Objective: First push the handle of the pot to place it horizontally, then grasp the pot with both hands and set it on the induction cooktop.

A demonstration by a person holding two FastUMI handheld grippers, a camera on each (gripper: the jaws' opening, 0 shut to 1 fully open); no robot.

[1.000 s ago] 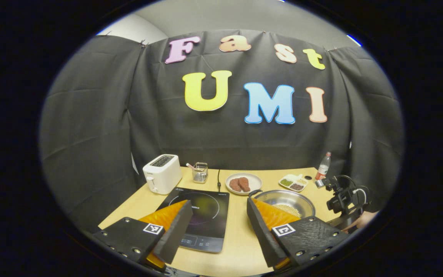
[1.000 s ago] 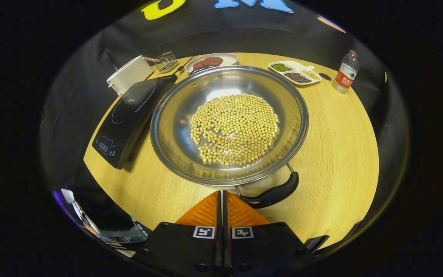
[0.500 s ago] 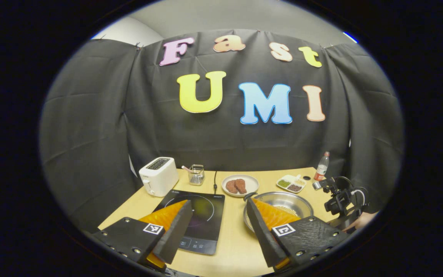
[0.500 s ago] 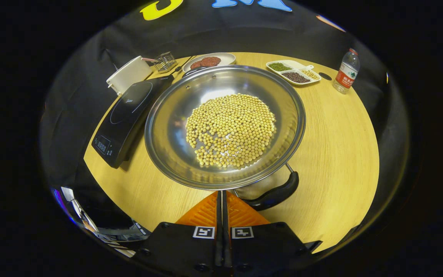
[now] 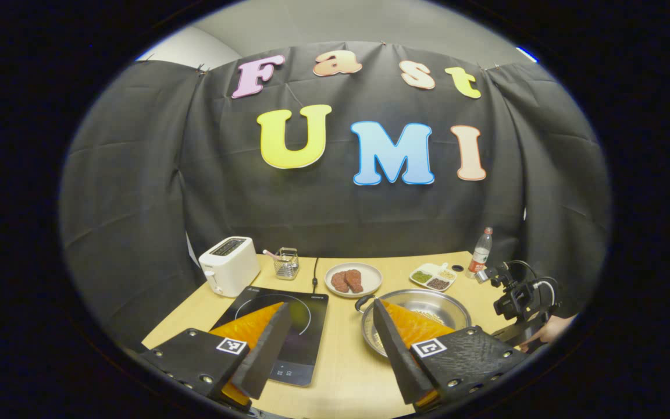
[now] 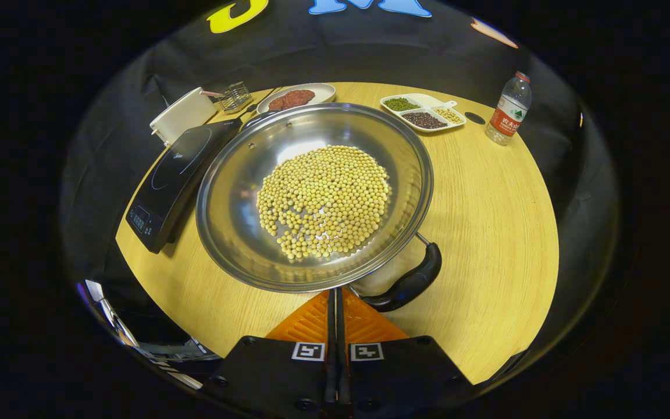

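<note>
Sitting on the tabletop (image 6: pixel 486 233), the steel pot (image 6: pixel 236 192) full of soybeans (image 6: pixel 323 198) is resting just beside the induction cooktop (image 6: pixel 172 174). The right gripper (image 6: pixel 335 305), its fingers pressed together with nothing between them, is poking in by the pot's rim, next to the black handle (image 6: pixel 407 285). The left gripper (image 5: pixel 329 326) is hanging spread wide above the tabletop, in front of the cooktop and the pot.

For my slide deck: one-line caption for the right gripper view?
Shut right tongs nudge the bean-filled pot at its near handle, beside the induction cooktop.
</note>
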